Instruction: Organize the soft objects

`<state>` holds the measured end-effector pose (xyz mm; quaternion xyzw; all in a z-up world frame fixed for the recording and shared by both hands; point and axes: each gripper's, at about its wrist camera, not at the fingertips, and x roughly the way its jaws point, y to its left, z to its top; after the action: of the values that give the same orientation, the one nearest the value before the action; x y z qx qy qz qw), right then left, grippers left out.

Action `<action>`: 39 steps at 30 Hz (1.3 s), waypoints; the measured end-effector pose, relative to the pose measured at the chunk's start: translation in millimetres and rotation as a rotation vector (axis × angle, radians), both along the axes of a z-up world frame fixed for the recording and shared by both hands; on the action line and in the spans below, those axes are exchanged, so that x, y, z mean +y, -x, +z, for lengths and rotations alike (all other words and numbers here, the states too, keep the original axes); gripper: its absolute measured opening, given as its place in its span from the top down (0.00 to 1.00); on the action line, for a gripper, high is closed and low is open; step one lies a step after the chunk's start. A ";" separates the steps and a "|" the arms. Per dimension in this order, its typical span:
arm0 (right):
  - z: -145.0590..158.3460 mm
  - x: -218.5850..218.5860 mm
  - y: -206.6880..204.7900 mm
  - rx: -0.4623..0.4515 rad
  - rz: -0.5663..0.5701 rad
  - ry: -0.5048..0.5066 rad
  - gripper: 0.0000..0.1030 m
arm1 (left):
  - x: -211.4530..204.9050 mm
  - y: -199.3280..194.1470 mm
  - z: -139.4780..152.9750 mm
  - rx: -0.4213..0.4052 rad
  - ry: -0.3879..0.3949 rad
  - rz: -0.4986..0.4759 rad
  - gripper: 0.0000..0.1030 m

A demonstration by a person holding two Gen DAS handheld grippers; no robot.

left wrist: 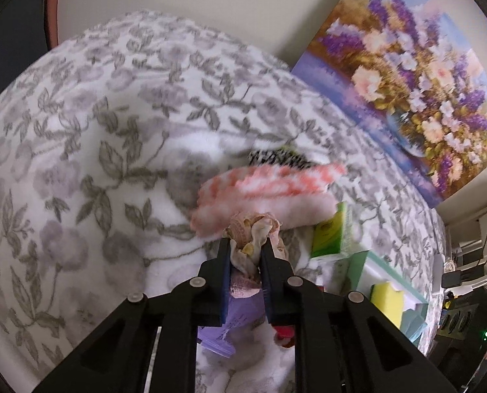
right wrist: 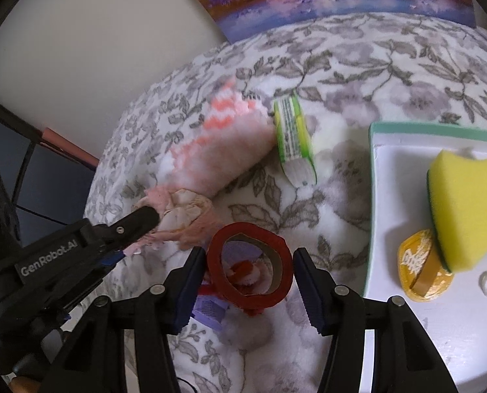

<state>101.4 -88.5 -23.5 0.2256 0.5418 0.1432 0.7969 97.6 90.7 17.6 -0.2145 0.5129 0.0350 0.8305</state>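
Observation:
My left gripper [left wrist: 246, 247] is shut on a crumpled beige and pink cloth [left wrist: 251, 231], held just above the floral blanket; it also shows in the right wrist view [right wrist: 155, 219] with the cloth [right wrist: 184, 211]. A pink-and-white fuzzy sock [left wrist: 266, 190] lies just beyond it, also in the right wrist view [right wrist: 220, 144]. My right gripper [right wrist: 250, 275] is open, its fingers on either side of a red tape roll [right wrist: 248, 265] without touching it. A yellow sponge [right wrist: 466, 203] sits in the white tray [right wrist: 404, 196].
A green tissue pack [right wrist: 294, 137] lies beside the sock. A gold wrapped item [right wrist: 423, 268] lies in the tray under the sponge. A black-and-white sock [left wrist: 279, 157] lies behind the pink one. A purple packet [left wrist: 225, 327] lies under the left gripper. A flower painting [left wrist: 417, 78] leans on the wall.

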 end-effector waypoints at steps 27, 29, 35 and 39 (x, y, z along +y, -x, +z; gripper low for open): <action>-2.4 -11.9 3.8 0.022 -0.022 0.060 0.44 | -0.5 0.6 -29.3 0.139 -0.106 0.028 0.55; -4.5 -12.1 4.0 0.027 -0.022 0.062 0.44 | -0.5 0.5 -28.6 0.142 -0.107 0.026 0.53; -10.6 -12.8 3.7 0.044 -0.028 0.064 0.44 | 2.9 4.8 -15.9 0.126 -0.135 0.036 0.49; -11.6 -13.3 4.2 0.047 -0.034 0.067 0.44 | 2.0 8.6 -4.7 0.097 -0.127 0.025 0.49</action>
<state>97.2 -101.7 -35.1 0.2114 0.5611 0.1061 0.7932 89.0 92.7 12.8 -0.1659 0.5468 0.0879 0.8159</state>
